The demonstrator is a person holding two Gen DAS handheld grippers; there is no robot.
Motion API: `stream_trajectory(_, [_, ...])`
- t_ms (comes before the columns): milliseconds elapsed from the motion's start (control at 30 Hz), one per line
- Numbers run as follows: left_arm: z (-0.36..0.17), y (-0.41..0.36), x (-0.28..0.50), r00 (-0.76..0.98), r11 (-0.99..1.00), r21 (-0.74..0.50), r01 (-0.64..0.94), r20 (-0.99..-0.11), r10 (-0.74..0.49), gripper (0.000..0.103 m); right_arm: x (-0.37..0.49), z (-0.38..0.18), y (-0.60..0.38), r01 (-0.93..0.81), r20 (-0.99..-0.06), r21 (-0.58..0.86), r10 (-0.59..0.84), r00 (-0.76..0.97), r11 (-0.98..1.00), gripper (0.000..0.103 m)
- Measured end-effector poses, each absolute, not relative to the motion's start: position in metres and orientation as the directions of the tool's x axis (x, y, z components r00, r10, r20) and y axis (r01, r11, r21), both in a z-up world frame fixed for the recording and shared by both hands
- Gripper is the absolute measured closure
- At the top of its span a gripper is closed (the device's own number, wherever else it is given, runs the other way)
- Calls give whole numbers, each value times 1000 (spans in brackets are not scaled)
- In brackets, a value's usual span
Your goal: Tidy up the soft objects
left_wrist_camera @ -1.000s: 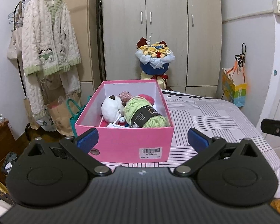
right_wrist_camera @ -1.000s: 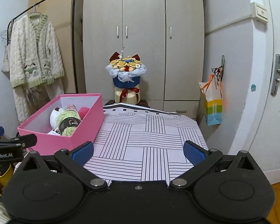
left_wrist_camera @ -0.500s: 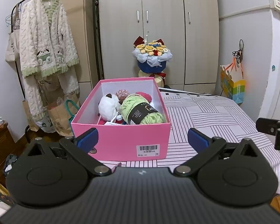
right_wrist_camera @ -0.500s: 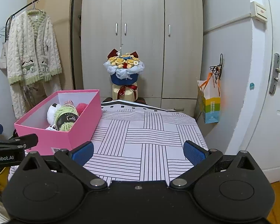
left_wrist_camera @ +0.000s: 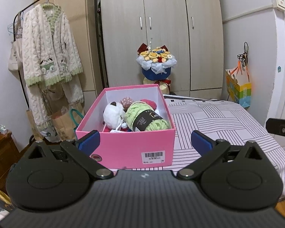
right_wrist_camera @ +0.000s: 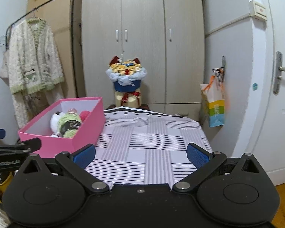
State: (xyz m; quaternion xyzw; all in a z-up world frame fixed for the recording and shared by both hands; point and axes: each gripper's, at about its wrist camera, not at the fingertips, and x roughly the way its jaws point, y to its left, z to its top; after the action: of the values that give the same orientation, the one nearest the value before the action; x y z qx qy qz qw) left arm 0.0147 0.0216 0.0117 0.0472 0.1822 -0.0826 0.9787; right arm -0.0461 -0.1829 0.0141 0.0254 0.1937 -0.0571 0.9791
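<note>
A pink box (left_wrist_camera: 123,144) stands on the left part of a striped table (left_wrist_camera: 214,121). It holds a green yarn skein (left_wrist_camera: 146,118), a white plush toy (left_wrist_camera: 113,116), a red soft thing (left_wrist_camera: 149,102) and a small pink ball (left_wrist_camera: 127,101). My left gripper (left_wrist_camera: 145,141) is open and empty, just in front of the box. My right gripper (right_wrist_camera: 140,153) is open and empty over the table's near edge, right of the box (right_wrist_camera: 66,133). The yarn (right_wrist_camera: 69,124) also shows in the right wrist view.
A flower bouquet (left_wrist_camera: 156,64) stands behind the table before a wardrobe (left_wrist_camera: 161,28). A cream cardigan (left_wrist_camera: 47,45) hangs on a rack at left, with paper bags (left_wrist_camera: 64,121) below. A coloured bag (right_wrist_camera: 214,106) hangs on the right wall beside a door (right_wrist_camera: 281,95).
Both grippers have drawn back and lifted slightly, so the box looks a little farther away. Both stay open and empty. Nothing in the box has moved.
</note>
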Motion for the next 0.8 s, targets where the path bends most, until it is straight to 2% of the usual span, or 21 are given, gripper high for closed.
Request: stream_trajectory(800, [12,32,17,924,987,36,159,-358,-135,0,-47,12,-179,146,-388,-8,-137,911,989,0])
